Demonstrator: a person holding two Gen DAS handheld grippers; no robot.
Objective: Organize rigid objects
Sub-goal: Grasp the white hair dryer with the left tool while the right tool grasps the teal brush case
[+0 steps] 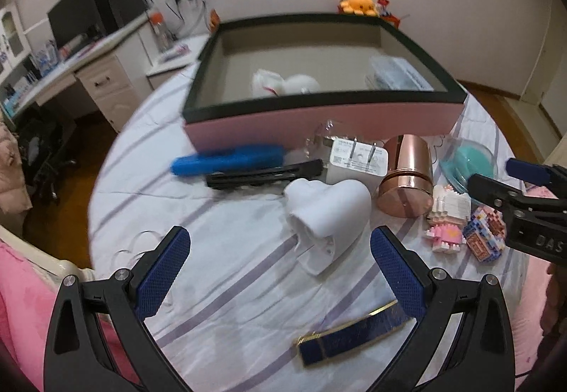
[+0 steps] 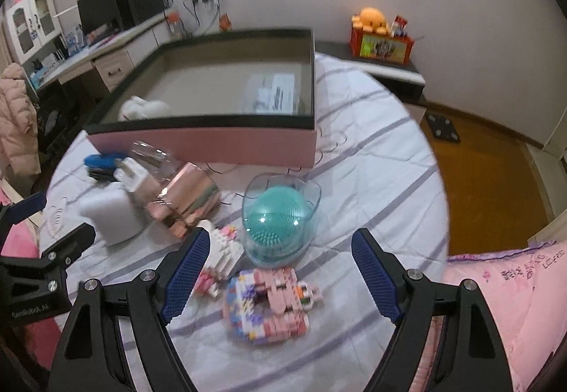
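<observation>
A pink box with a dark rim [image 1: 319, 123] [image 2: 212, 144] stands on the striped bed sheet; a white item and a clear packet lie inside. In front of it lie a white heart-shaped object [image 1: 327, 211] [image 2: 110, 211], a rose-gold cylinder [image 1: 405, 176] [image 2: 184, 204], a white charger [image 1: 358, 162], a blue bar [image 1: 230, 158], a black clip [image 1: 264, 174], a teal brush in a clear case [image 2: 278, 218] [image 1: 471, 162], block figures [image 2: 273, 303] [image 1: 450, 218] and a navy-gold clip [image 1: 351, 339]. My left gripper [image 1: 280, 271] is open just short of the heart object. My right gripper [image 2: 280, 278] is open over the block figures.
A desk with monitor and drawers [image 1: 88, 48] stands left of the bed. A low shelf with an orange plush [image 2: 372, 20] is at the back wall. Wooden floor [image 2: 489, 179] lies to the right, a pink quilt [image 2: 503, 303] at the near right.
</observation>
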